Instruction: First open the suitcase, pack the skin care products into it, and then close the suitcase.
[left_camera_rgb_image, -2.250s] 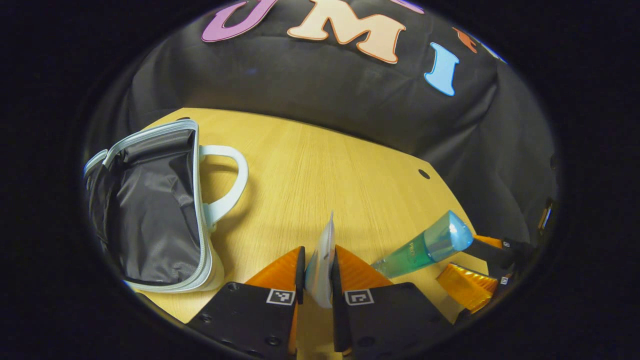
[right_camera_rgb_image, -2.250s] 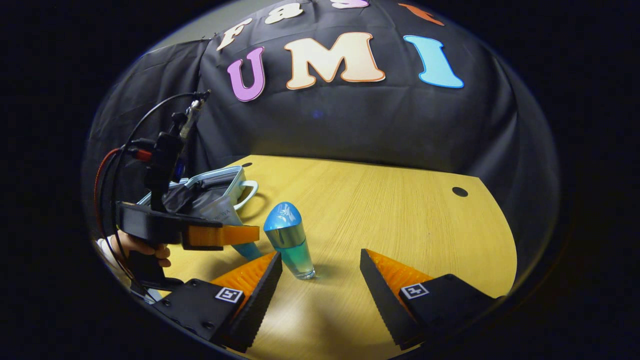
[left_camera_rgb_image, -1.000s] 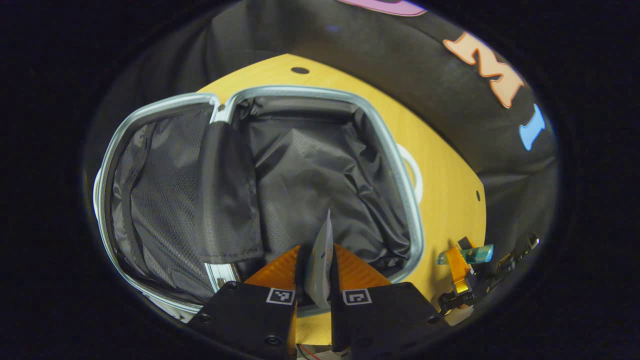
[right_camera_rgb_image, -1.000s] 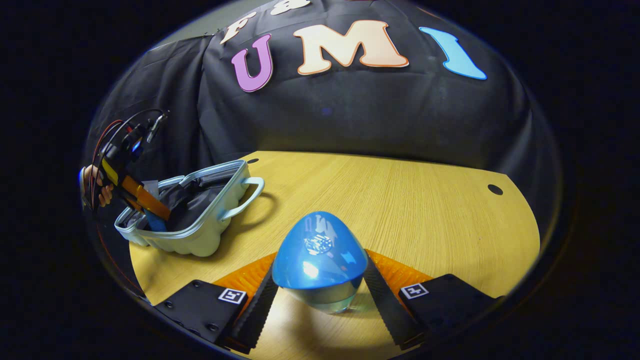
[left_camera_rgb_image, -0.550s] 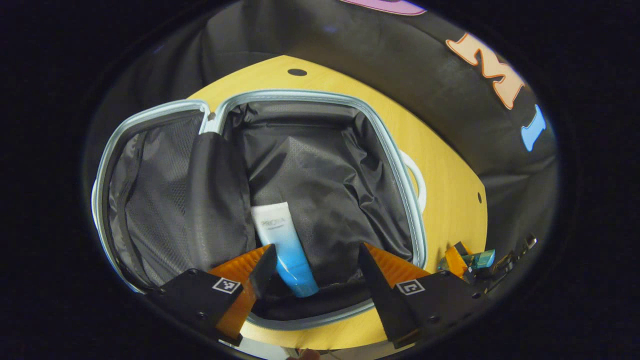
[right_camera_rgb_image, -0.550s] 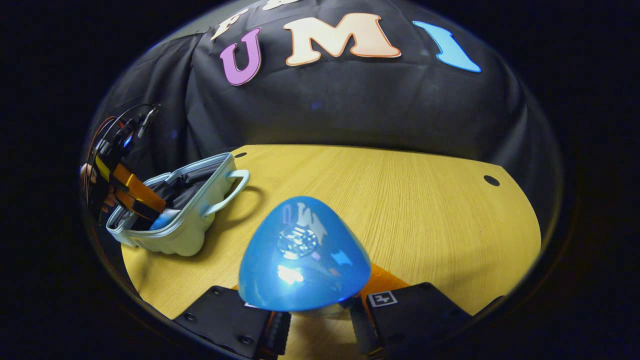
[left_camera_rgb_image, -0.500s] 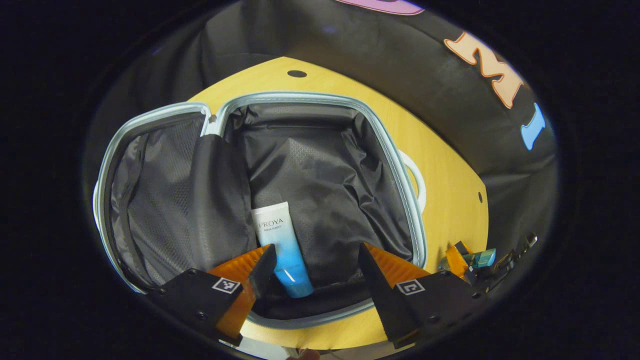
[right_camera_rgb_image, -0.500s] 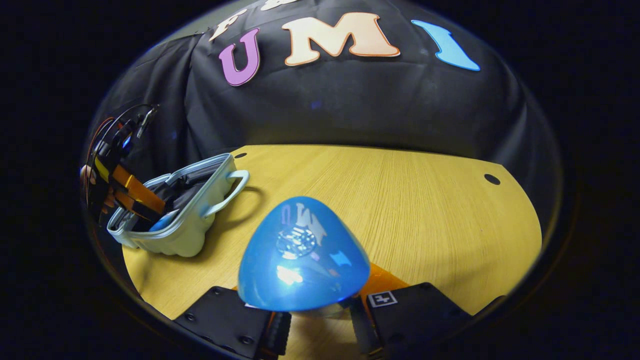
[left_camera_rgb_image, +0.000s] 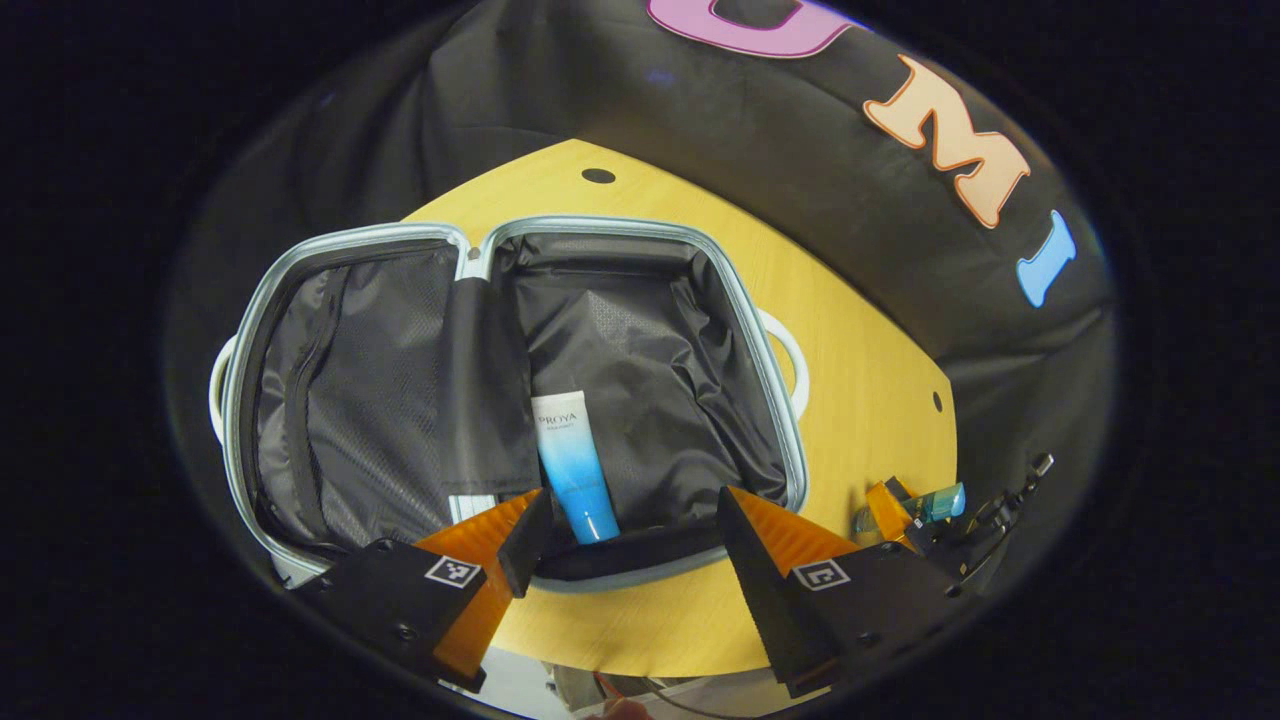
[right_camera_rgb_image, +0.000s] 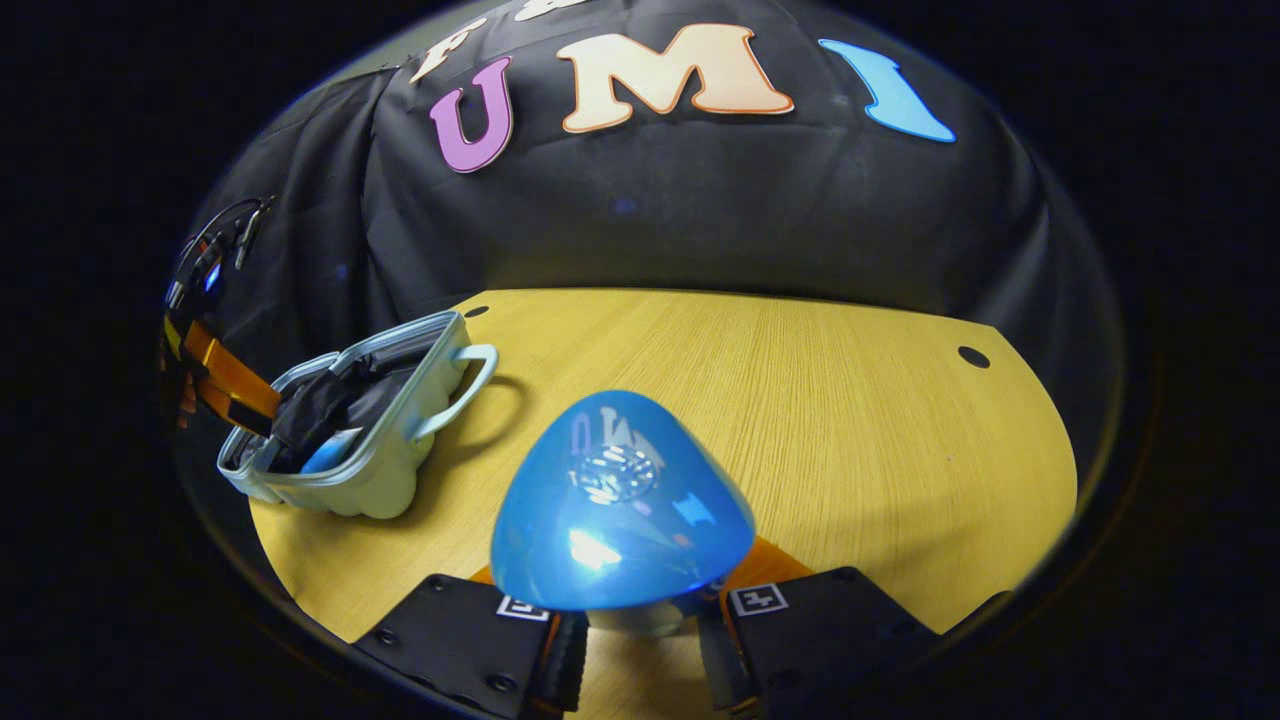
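Observation:
The small suitcase (left_camera_rgb_image: 600, 222) lies open on the table, pale blue outside with black lining. A white-to-blue tube (left_camera_rgb_image: 572, 465) rests in its right half, close to the divider flap. My left gripper (left_camera_rgb_image: 630, 530) hovers open above the case's near edge, nothing between its fingers. My right gripper (right_camera_rgb_image: 635, 620) is shut on a bottle (right_camera_rgb_image: 620, 500) with a glossy blue cap, held upright above the table. In the left gripper view that bottle (left_camera_rgb_image: 940, 498) and the right gripper (left_camera_rgb_image: 895, 510) sit off to the right of the case. In the right gripper view the left gripper (right_camera_rgb_image: 215, 380) hangs over the suitcase (right_camera_rgb_image: 370, 480).
The wooden table (right_camera_rgb_image: 850, 400) has round cable holes at its far corners and ends at the black cloth wall. The suitcase's handle (right_camera_rgb_image: 465, 385) sticks out toward the table's middle. Open tabletop stretches to the right of the case.
My left gripper carried the tube over the case, opened and dropped it inside, then drew back. My right gripper closed on the bottle and lifted it.

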